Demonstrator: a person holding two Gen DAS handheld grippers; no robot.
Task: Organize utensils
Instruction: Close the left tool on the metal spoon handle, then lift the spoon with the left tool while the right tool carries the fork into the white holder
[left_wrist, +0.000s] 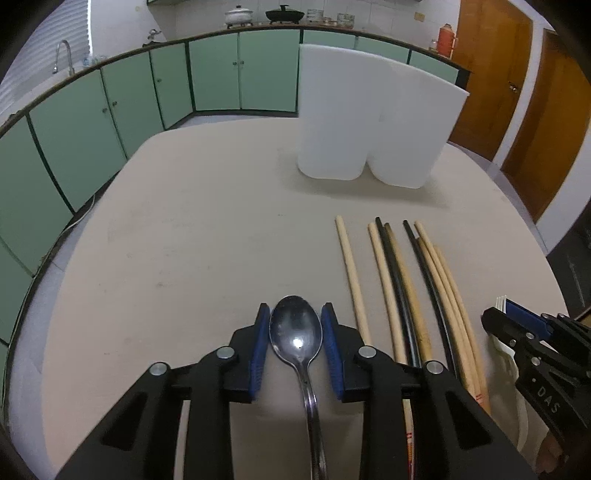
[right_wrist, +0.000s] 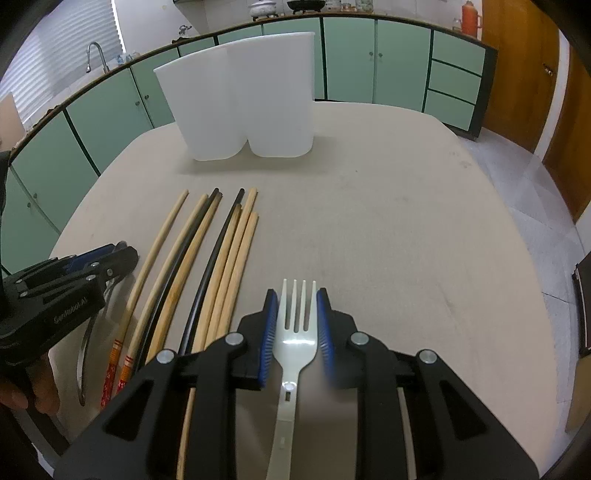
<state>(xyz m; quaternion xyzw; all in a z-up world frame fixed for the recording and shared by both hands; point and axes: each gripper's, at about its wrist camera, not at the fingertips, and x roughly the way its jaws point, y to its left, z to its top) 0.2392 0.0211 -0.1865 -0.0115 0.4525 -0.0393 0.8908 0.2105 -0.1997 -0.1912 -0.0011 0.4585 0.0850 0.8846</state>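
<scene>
Spoon (left_wrist: 295, 328) is clasped at its bowl by the left gripper (left_wrist: 294, 325), fork (right_wrist: 296, 325) by the right gripper (right_wrist: 296, 317); both should be lifted level, then lowered handle-first into the white holder (left_wrist: 369, 122).

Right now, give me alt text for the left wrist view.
The left tongs close around the bowl of a metal spoon on a beige table. Wooden and black chopsticks lie to the right, where the right tongs hold a white fork; a white two-compartment holder stands behind.
</scene>
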